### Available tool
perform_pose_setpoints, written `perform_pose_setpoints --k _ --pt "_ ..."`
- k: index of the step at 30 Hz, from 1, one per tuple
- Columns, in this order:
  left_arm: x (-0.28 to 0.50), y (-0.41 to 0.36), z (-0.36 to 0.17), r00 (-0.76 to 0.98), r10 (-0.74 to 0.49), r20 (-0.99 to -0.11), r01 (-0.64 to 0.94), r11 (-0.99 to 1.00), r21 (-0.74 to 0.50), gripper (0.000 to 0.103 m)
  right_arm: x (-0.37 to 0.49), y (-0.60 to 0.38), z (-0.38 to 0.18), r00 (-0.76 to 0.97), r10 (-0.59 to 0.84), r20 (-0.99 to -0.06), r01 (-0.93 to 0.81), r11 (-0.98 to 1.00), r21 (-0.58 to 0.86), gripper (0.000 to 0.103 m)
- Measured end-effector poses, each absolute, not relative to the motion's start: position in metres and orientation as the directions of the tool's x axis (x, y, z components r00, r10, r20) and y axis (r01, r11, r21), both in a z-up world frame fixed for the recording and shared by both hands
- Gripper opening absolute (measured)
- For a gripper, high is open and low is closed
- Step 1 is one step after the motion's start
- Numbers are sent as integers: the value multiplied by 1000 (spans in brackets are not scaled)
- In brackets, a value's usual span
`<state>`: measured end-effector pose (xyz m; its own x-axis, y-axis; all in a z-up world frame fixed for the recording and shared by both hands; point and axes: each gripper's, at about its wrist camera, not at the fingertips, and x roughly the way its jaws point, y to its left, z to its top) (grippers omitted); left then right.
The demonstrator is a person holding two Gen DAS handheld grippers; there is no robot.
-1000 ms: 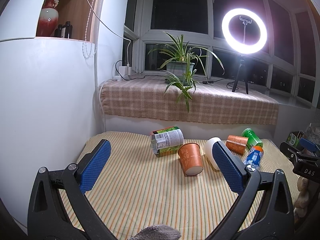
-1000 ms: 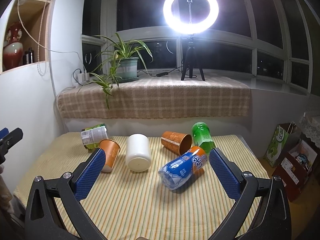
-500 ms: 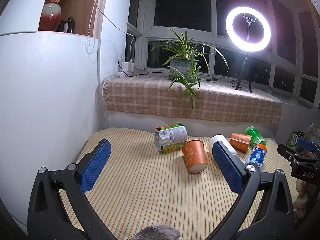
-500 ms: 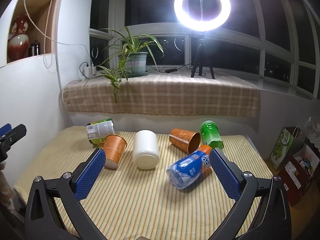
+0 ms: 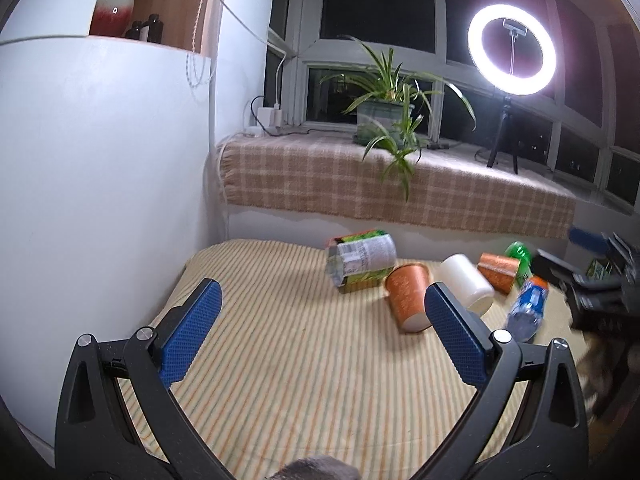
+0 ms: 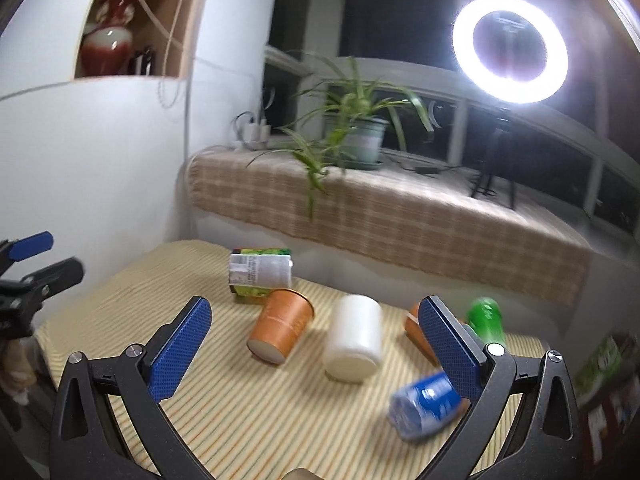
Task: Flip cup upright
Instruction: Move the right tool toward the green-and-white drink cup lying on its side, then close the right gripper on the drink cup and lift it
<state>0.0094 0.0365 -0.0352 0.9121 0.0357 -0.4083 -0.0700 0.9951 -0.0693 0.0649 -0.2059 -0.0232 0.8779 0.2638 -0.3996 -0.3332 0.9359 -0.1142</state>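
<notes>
While both grippers, left (image 5: 320, 334) and right (image 6: 316, 346), hover with jaws spread and empty, orange cup (image 6: 281, 332) lies tipped just left of white cup (image 6: 354, 338), apparently touching the carton (image 6: 260, 276).

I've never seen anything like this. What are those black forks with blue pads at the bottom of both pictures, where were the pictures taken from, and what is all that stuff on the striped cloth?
There is no robot here: a person holds a two-finger clamp in each hand, and each clamp carries a wide-angle camera that looks out along its fingers. One picture comes from the left gripper, the other from the right gripper. The blue pads are their fingertips. Both are open and hold nothing.

On the striped table everything lies on its side: an orange paper cup, a white cup, a second orange cup, a labelled can on a green carton, a blue bottle and a green bottle. Behind them stand a potted plant and a ring light. The right camera's picture is blurred.
</notes>
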Motion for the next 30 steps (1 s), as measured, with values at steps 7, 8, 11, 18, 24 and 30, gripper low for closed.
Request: perform_pose_setpoints --k 7,8,11,18,24,30 --pt "4 57 -53 889 84 -450 -109 994 -28 103 127 -169 -19 788 370 -492 -514 835 -195 103" --pt "4 61 -55 886 91 -456 -116 993 -27 103 134 -163 -19 776 381 -503 -538 816 -212 103" --pt "6 71 -62 873 102 -476 -132 991 -31 103 153 -138 -20 726 409 -553 -625 727 -283 103" --pt "19 88 -85 836 117 -536 -161 986 -36 103 199 -80 -58 617 356 -702 -771 452 -448 102" --pt "28 101 -98 808 128 -575 -186 982 -43 103 232 -44 -98 566 266 -780 -821 264 -506 102" --pt "39 119 -108 790 145 -596 -228 971 -67 103 250 -29 -117 582 179 -793 -813 121 -570 102"
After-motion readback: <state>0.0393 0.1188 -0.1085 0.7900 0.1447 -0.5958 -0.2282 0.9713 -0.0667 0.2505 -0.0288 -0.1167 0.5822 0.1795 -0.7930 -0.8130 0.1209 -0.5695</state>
